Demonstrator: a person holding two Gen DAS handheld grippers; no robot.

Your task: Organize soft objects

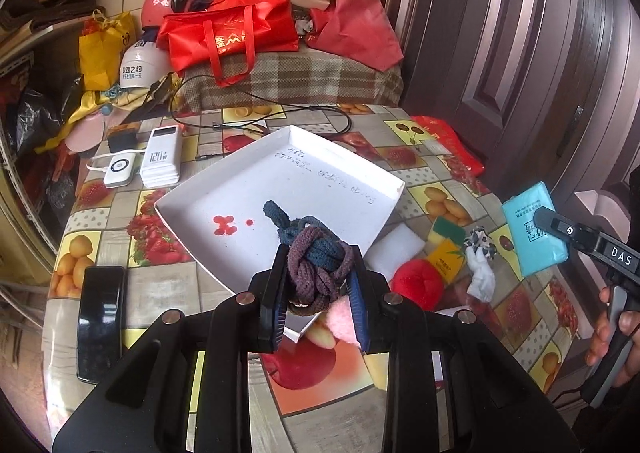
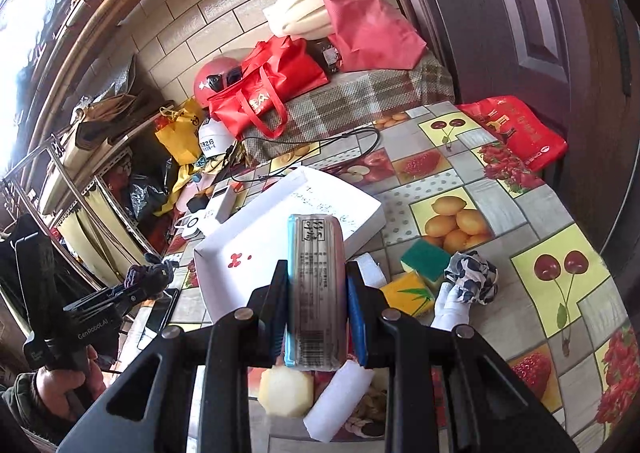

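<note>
My left gripper (image 1: 320,273) is shut on a knotted bundle of purple and blue cords (image 1: 316,257), held above the near edge of the white tray (image 1: 224,189). My right gripper (image 2: 316,281) is shut on a teal tissue pack (image 2: 316,285), held above the tray's near right side (image 2: 216,285); the pack also shows in the left wrist view (image 1: 528,229). On the table to the right of the tray lie a white foam block (image 1: 396,249), a green-and-yellow sponge (image 2: 426,259), a yellow pack (image 2: 408,291), a red plush ball (image 1: 416,285) and a patterned cloth wad (image 2: 472,277).
Two power banks (image 1: 160,157), a black phone (image 1: 100,317) and a black cable (image 1: 256,117) lie on the fruit-print table (image 2: 500,189). Red bags (image 1: 228,33), helmets and foam sit on a covered bench behind. A brown door (image 1: 520,33) stands to the right.
</note>
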